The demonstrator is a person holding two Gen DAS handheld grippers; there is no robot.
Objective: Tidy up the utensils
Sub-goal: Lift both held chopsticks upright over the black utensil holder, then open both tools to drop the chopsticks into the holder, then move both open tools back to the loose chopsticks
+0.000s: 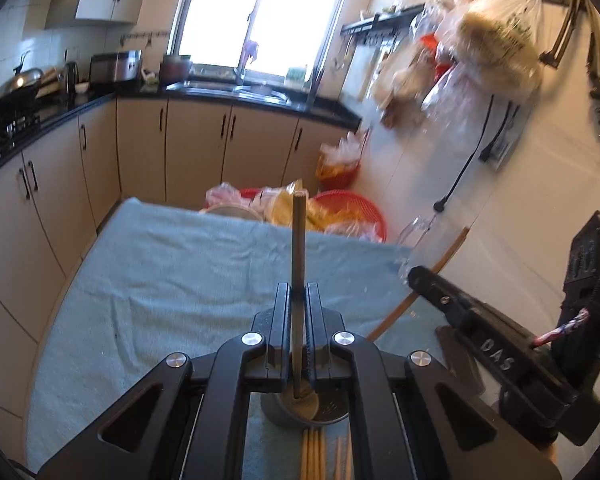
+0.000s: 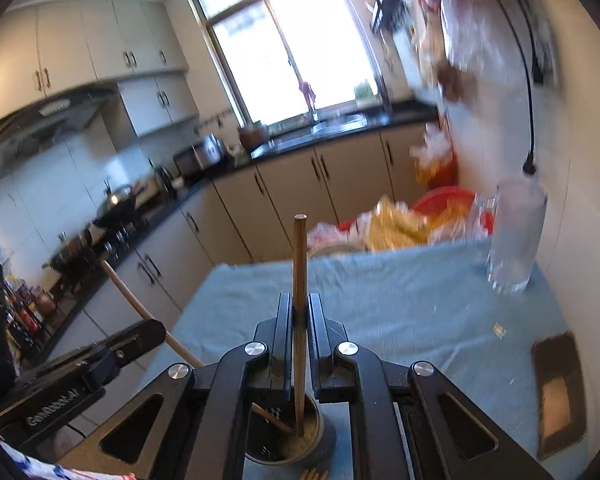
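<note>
Your left hand-held gripper [image 1: 299,300] is clamped shut on a grey metal chopstick [image 1: 298,240], which stands upright between its jaws above a round metal holder [image 1: 284,416] on the blue-clothed worktop [image 1: 160,280]. Your right hand-held gripper [image 2: 300,312] is likewise closed tight, on a wooden chopstick [image 2: 299,264] whose lower end reaches into the holder [image 2: 320,446]. More wooden chopsticks [image 1: 312,456] lie on the cloth just beside the holder. A clear glass [image 2: 516,236] stands at the worktop's far right corner.
</note>
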